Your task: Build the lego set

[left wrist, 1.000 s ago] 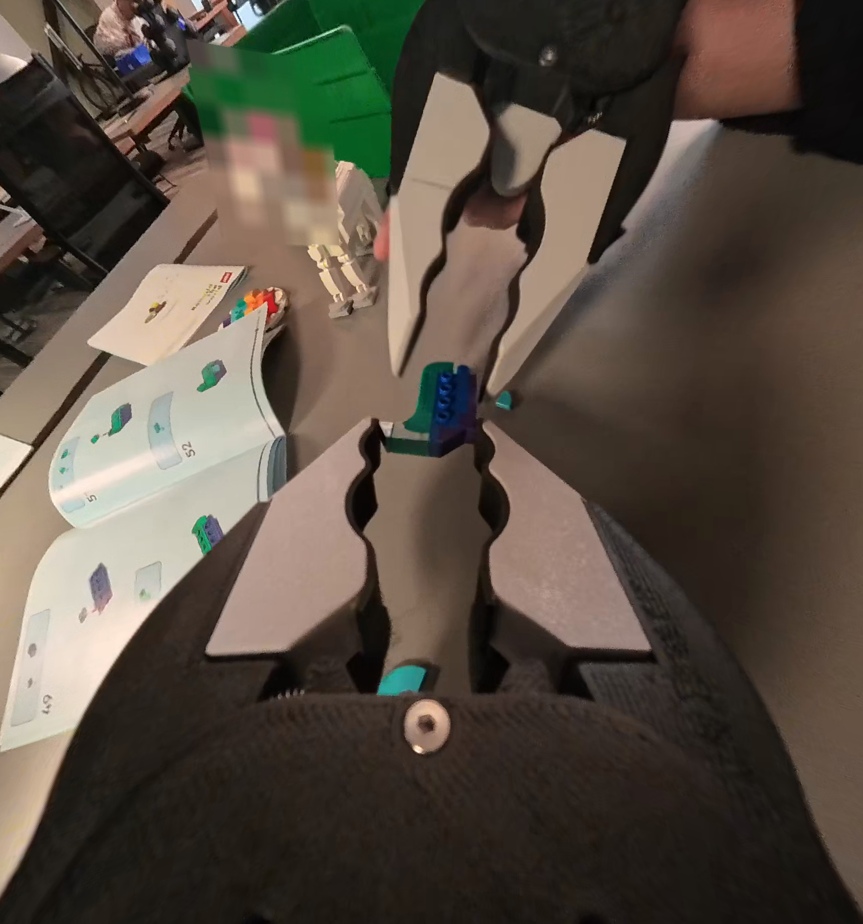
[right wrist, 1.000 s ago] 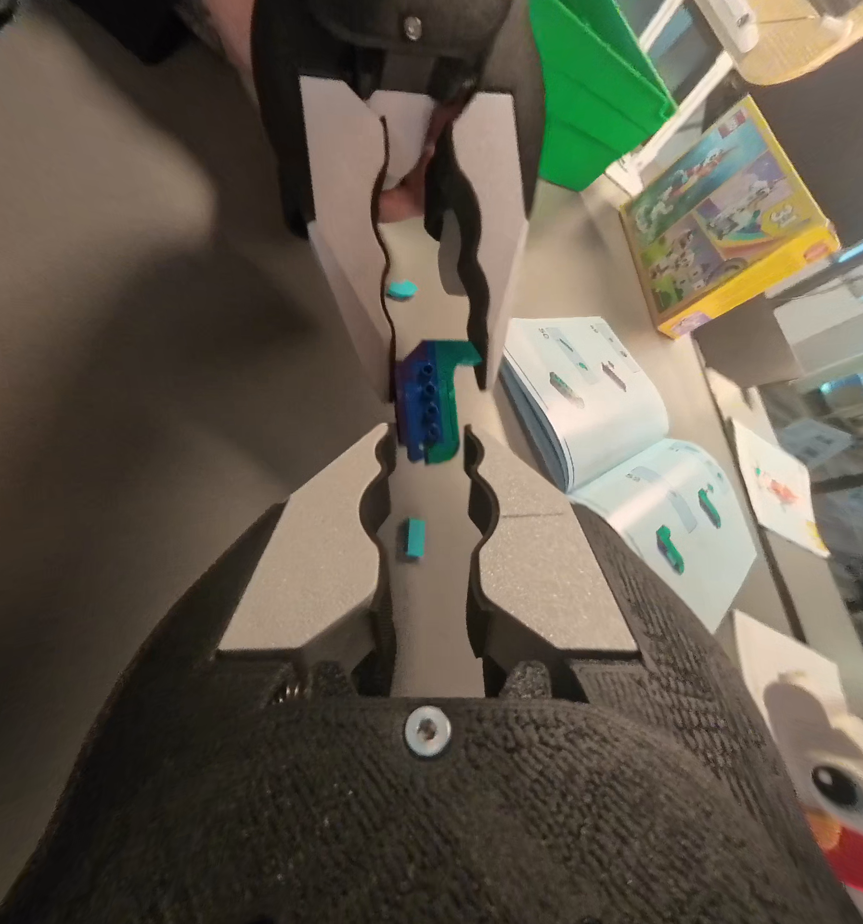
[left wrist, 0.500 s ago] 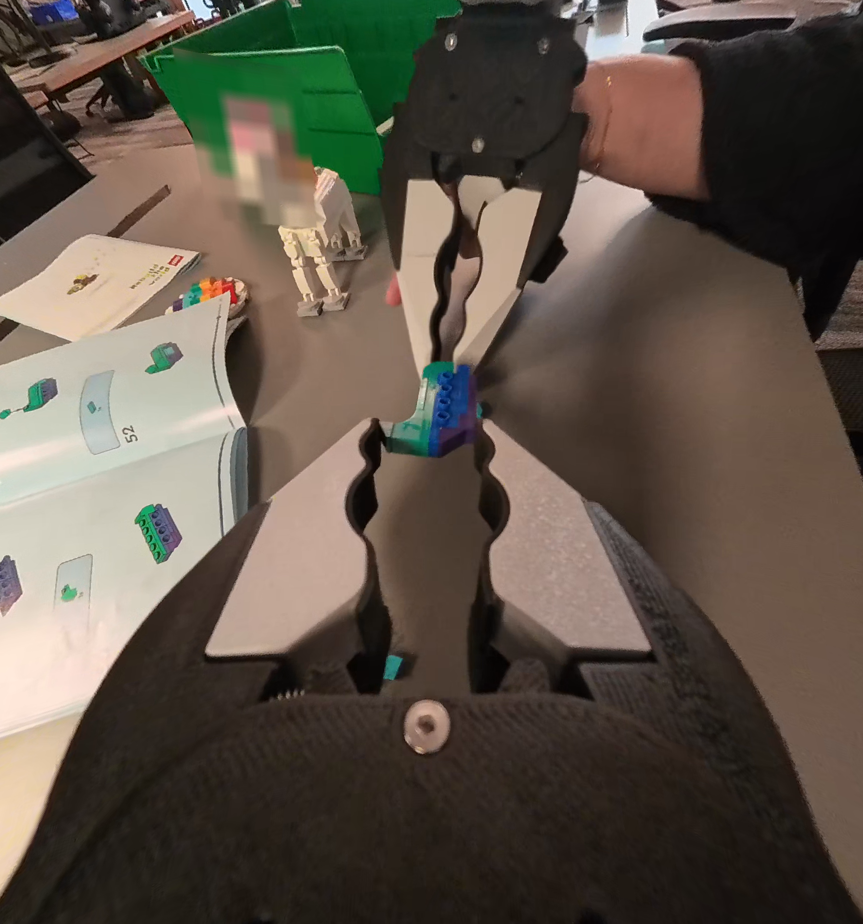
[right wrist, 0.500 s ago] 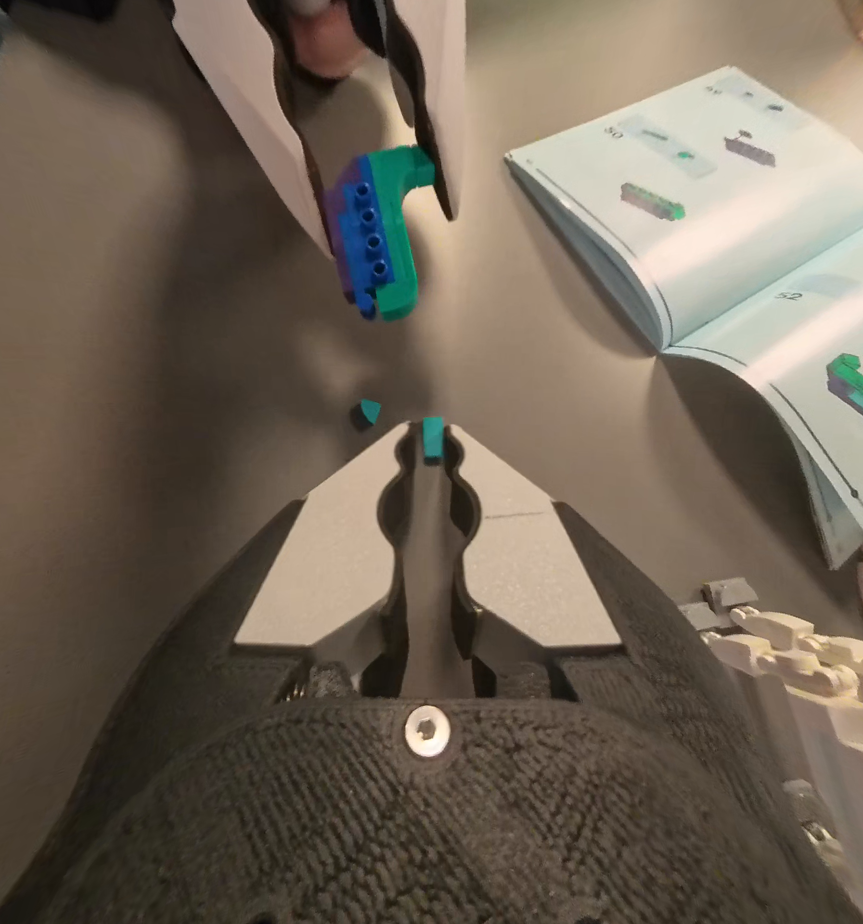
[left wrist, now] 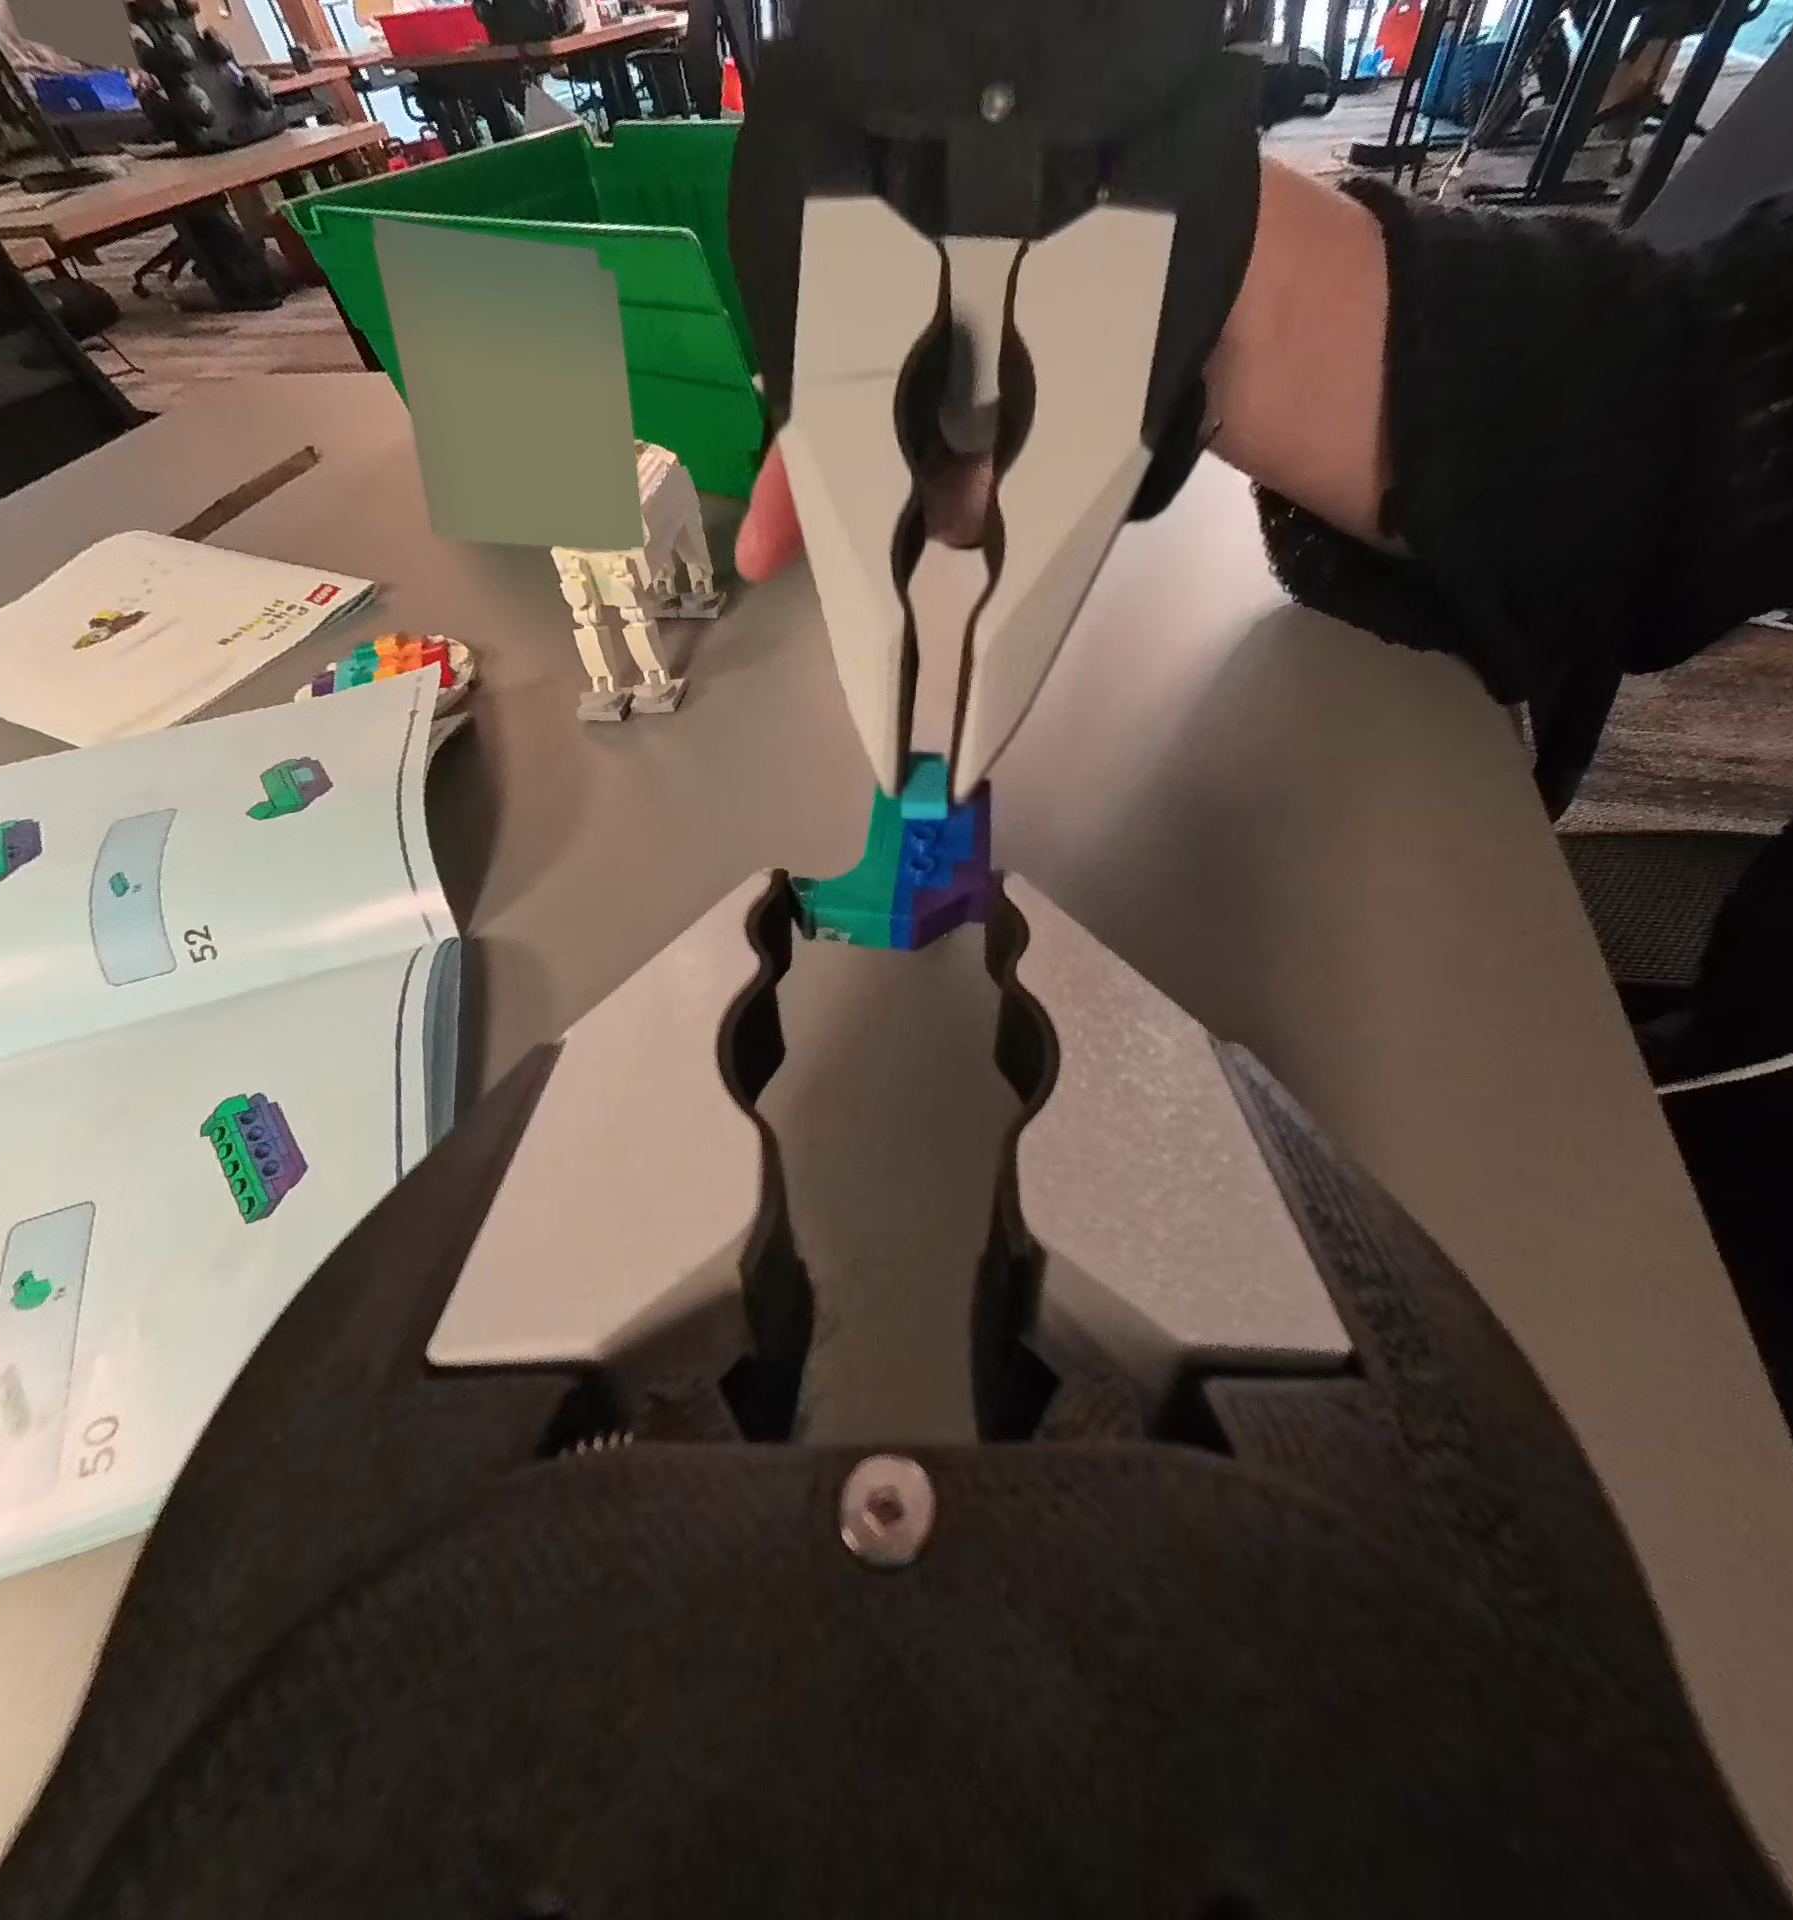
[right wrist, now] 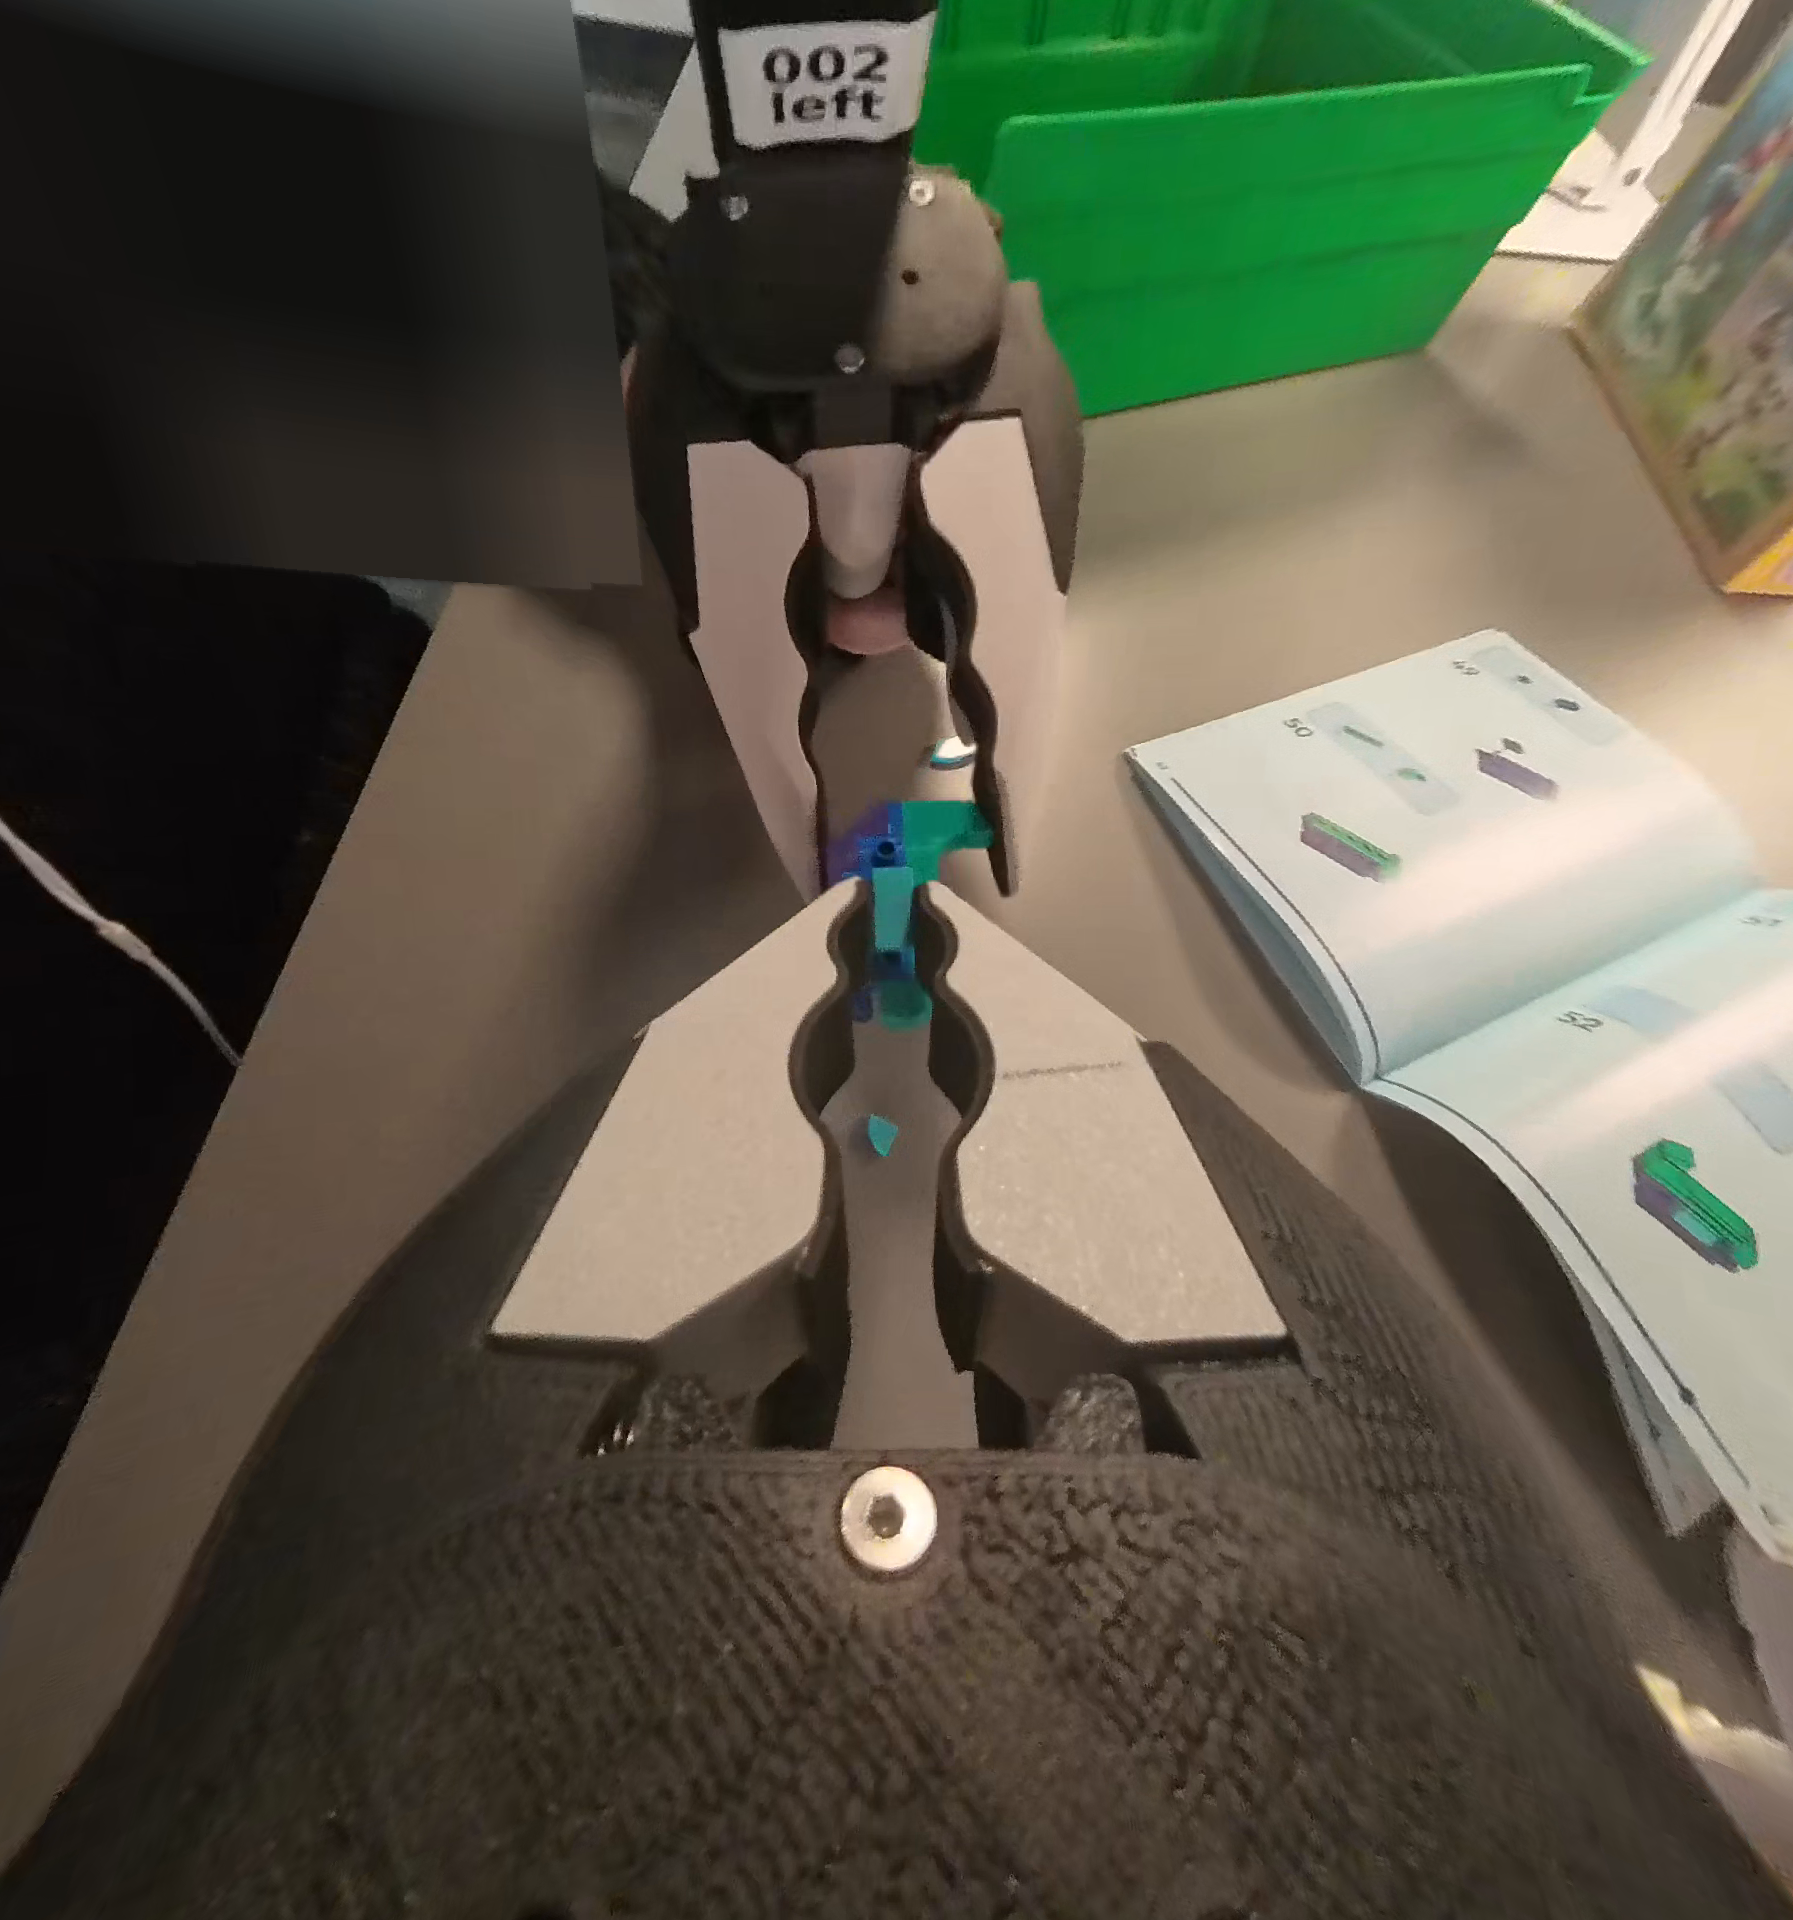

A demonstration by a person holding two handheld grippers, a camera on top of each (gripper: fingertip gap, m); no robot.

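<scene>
My left gripper [left wrist: 892, 894] is shut on a small lego assembly [left wrist: 913, 883] of green, blue and purple bricks and holds it above the grey table [left wrist: 1235, 935]. My right gripper [left wrist: 928, 779] comes in from the far side, shut on a small teal brick [left wrist: 923, 798] that touches the top of the assembly. In the right wrist view my right gripper [right wrist: 887, 891] grips the teal brick [right wrist: 892, 909] against the assembly [right wrist: 933, 826], which the left gripper [right wrist: 913, 873] holds. A tiny teal piece [right wrist: 879, 1135] and a teal round piece [right wrist: 952, 750] lie on the table below.
An open instruction booklet [left wrist: 175, 987] lies to the left, also in the right wrist view [right wrist: 1494, 935]. Behind it are a second booklet [left wrist: 144, 623], a rainbow lego piece [left wrist: 393, 665], a white lego figure [left wrist: 632, 613] and green bins [right wrist: 1235, 208]. A lego box [right wrist: 1754, 364] stands far right.
My right gripper closed on the small teal brick on the table and carried it up against the assembly. My left gripper kept its grip and rose from the table.
</scene>
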